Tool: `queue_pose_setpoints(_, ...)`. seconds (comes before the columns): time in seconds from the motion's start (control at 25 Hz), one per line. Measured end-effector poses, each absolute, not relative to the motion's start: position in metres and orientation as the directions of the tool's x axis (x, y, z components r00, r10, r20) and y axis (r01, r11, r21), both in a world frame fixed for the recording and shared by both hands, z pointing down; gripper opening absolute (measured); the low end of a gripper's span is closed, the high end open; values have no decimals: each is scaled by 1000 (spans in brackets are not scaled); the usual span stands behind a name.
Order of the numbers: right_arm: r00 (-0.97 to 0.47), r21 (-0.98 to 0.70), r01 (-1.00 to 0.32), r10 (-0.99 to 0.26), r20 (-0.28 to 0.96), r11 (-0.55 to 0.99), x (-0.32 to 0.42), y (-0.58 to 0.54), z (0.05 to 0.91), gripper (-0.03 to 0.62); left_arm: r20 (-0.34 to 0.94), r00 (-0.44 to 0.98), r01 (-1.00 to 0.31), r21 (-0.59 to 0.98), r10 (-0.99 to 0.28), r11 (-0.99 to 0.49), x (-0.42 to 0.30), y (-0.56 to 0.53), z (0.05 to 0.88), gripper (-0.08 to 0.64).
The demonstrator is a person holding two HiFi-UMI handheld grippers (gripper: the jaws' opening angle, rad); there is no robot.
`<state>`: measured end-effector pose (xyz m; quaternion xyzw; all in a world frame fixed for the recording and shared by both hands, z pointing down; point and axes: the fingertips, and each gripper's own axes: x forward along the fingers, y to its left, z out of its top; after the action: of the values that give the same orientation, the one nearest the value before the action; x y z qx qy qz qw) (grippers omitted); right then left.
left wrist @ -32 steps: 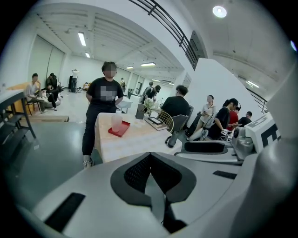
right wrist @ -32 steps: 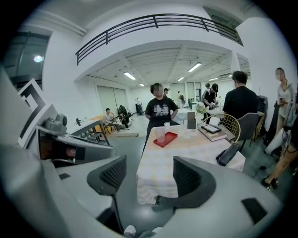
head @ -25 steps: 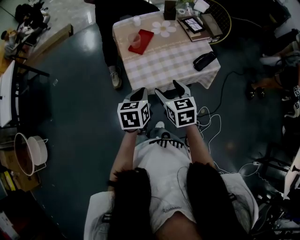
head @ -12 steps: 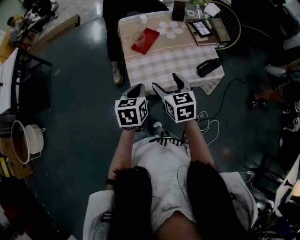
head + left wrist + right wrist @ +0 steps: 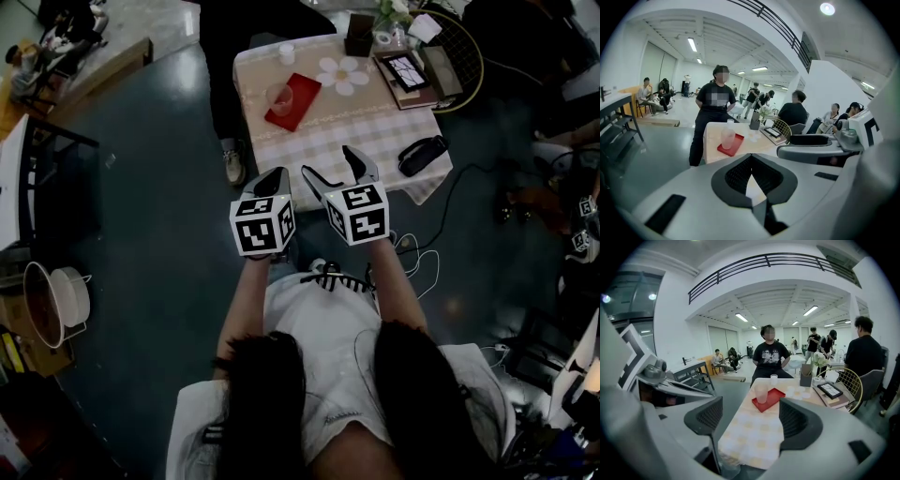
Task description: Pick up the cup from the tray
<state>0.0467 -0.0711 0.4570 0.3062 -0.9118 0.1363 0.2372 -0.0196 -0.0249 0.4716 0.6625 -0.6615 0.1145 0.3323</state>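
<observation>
left gripper [image 5: 277, 174] fingers together, empty | right gripper [image 5: 326, 161] fingers wide apart, just been opening, empty | cup [image 5: 278, 97] upright on tray [image 5: 301, 93]

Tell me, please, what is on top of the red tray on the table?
One translucent cup stands upright on the tray; the rest of the tray is bare. The patch under the cup is covered, and whether the cup holds anything cannot be told.

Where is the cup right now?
The cup stands on the red tray, on the left side of the table in the head view, beside the flower mat.
</observation>
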Motion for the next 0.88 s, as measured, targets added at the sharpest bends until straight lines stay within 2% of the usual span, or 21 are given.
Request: queue_pose_setpoints(0.88,-639,-76,-637,-471,608,767,-92,-197,500,388,624,165,-934,347,-764,82,-147,-150,491,3)
